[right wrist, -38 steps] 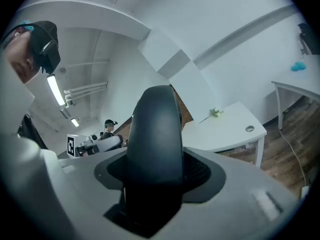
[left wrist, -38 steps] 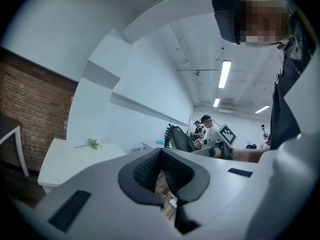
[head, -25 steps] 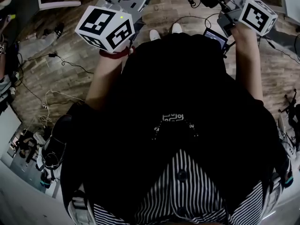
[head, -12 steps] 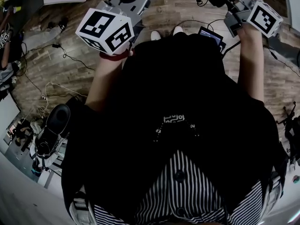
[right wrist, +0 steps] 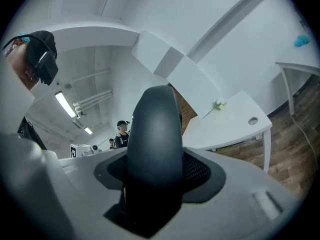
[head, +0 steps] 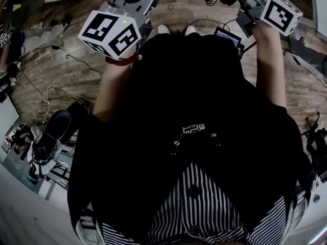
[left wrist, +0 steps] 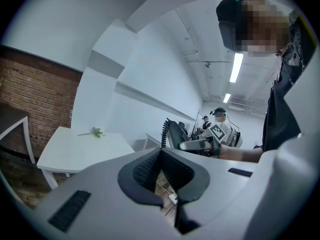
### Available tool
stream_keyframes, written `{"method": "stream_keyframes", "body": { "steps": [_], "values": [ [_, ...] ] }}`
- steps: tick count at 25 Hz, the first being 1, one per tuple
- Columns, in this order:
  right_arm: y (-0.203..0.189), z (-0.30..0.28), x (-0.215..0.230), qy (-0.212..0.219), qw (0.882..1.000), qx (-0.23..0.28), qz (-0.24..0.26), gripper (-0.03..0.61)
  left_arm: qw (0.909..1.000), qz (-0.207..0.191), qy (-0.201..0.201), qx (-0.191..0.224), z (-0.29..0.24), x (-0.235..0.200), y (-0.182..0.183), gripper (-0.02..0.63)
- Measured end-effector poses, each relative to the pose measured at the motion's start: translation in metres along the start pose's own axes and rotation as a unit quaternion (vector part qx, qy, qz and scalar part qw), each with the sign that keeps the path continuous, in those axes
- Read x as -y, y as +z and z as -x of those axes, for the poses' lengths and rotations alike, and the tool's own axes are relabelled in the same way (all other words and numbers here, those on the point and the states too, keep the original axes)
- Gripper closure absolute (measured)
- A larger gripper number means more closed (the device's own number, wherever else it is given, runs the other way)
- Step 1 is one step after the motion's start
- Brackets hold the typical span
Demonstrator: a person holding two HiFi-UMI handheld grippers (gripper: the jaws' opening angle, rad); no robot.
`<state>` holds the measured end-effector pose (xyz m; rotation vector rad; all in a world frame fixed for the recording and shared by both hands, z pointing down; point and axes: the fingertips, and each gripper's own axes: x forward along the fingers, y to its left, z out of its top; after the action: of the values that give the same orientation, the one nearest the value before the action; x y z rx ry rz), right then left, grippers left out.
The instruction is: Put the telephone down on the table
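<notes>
Dark grey plastic telephone handset [right wrist: 154,129] stands clamped between the jaws of the right gripper [right wrist: 152,171]. It is in the air, well apart from the white rectangular table [right wrist: 235,129], so not put down yet. Left gripper [left wrist: 160,161]: ribbed pads together, nothing in them.

Risks, as I judge them:
- The black coiled cord [left wrist: 163,130] runs off the handset and its far end is out of view. It may go taut on the carry and tug or twist the handset in the pads.
- The handset is smooth and rounded, so it could pivot.
- Loose cables [head: 76,60] on the wooden plank floor [head: 176,6] are a trip hazard.
- A white flower sprig [right wrist: 216,105] lies near the table's far edge and a round cable hole [right wrist: 252,120] sits by a corner. Set down on the bare top.

Counts:
- handset 1
- cord 1
- grippers 2
- marker cubes [head: 110,32] 2
- sprig 1
- hole 1
- tables 2, with the second white table [right wrist: 300,66]
- background persons [right wrist: 121,134] at least 2
</notes>
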<state>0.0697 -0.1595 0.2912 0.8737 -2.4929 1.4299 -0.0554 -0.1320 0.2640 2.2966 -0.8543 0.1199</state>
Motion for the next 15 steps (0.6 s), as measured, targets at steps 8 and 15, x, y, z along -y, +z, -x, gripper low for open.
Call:
{"method": "stream_keyframes", "body": {
  "steps": [8,15],
  "values": [
    [-0.005,0.005,-0.010,-0.011,1.000,0.001,0.004,0.304,0.9998,0.000,-0.019,0.007,0.006,0.007,0.001,0.606],
    [0.015,0.012,-0.011,-0.048,0.998,0.040,0.008,0.304,0.9972,-0.017,-0.069,0.024,-0.017,-0.002,0.021,0.606]
  ]
}}
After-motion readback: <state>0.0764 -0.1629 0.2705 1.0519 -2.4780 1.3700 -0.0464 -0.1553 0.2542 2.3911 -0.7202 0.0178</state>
